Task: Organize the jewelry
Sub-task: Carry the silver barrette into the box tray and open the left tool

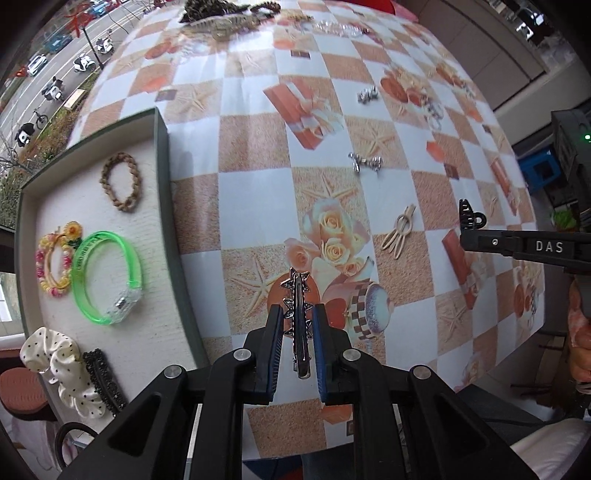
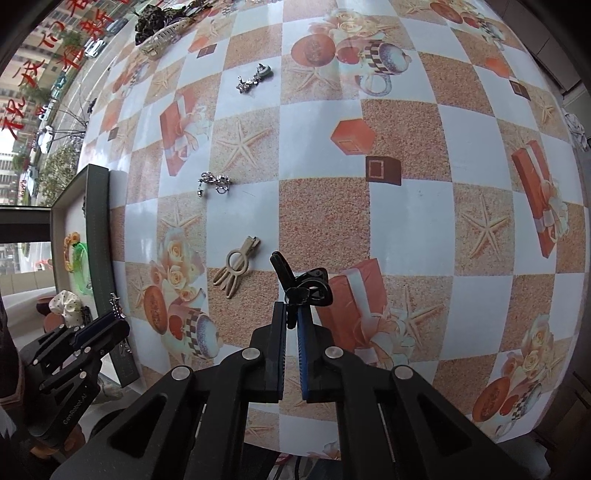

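My left gripper point(image 1: 298, 308) is shut on a silver star hair clip point(image 1: 297, 295) and holds it above the table, just right of the green tray point(image 1: 164, 147). The tray holds a braided brown band point(image 1: 122, 182), a green bangle point(image 1: 107, 277), a beaded bracelet point(image 1: 55, 258), a polka-dot scrunchie point(image 1: 62, 373) and a black barrette point(image 1: 103, 380). My right gripper point(image 2: 293, 304) is shut on a black claw clip point(image 2: 303, 284), also in the left wrist view point(image 1: 471, 216). A beige hair clip point(image 2: 236, 266) lies just left of it.
Two silver jewelry pieces point(image 2: 214, 181) point(image 2: 255, 78) lie on the checkered tablecloth point(image 2: 406, 206). More hair accessories point(image 1: 225, 16) are piled at the far edge. My left gripper point(image 2: 99, 325) shows in the right wrist view beside the tray point(image 2: 96, 206).
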Action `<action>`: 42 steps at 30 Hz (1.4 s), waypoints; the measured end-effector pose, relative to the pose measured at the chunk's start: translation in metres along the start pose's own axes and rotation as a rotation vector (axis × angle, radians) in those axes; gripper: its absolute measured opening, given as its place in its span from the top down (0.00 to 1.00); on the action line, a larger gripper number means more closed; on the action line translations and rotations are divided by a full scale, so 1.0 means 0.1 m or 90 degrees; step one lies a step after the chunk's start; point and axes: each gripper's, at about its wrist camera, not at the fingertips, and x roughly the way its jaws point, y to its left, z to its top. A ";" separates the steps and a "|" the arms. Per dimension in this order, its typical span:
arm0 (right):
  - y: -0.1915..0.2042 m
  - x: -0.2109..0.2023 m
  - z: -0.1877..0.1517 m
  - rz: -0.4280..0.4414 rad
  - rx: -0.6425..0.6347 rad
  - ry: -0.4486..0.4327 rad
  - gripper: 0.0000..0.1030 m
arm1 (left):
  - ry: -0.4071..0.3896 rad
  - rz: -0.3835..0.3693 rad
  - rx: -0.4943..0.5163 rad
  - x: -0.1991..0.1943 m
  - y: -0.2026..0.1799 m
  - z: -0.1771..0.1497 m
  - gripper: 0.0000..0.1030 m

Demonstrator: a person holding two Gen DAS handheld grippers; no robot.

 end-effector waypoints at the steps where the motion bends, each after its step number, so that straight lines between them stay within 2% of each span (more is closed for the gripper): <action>1: 0.03 -0.01 0.00 0.002 -0.002 -0.001 0.94 | -0.008 0.000 -0.003 -0.06 0.03 -0.01 0.81; 15: 0.77 -0.12 0.23 0.023 -0.099 -0.016 0.94 | -0.100 0.006 -0.091 -0.46 0.29 -0.01 0.81; 24: 1.60 -0.13 0.41 0.052 -0.209 -0.022 0.94 | -0.149 0.035 -0.173 -0.71 0.81 -0.18 0.81; 29: 2.09 -0.05 0.48 0.062 -0.268 -0.020 0.94 | -0.153 0.056 -0.221 -0.73 1.15 -0.31 0.81; 32: 2.26 0.01 0.48 0.070 -0.283 -0.013 0.94 | -0.149 0.067 -0.240 -0.73 1.28 -0.37 0.81; 37: 2.24 0.10 0.42 0.060 -0.282 0.005 0.94 | -0.137 0.071 -0.212 -0.66 1.10 -0.39 0.81; 42: 1.85 0.08 0.41 0.039 -0.240 0.009 0.94 | -0.107 0.065 -0.169 -0.49 0.72 -0.28 0.80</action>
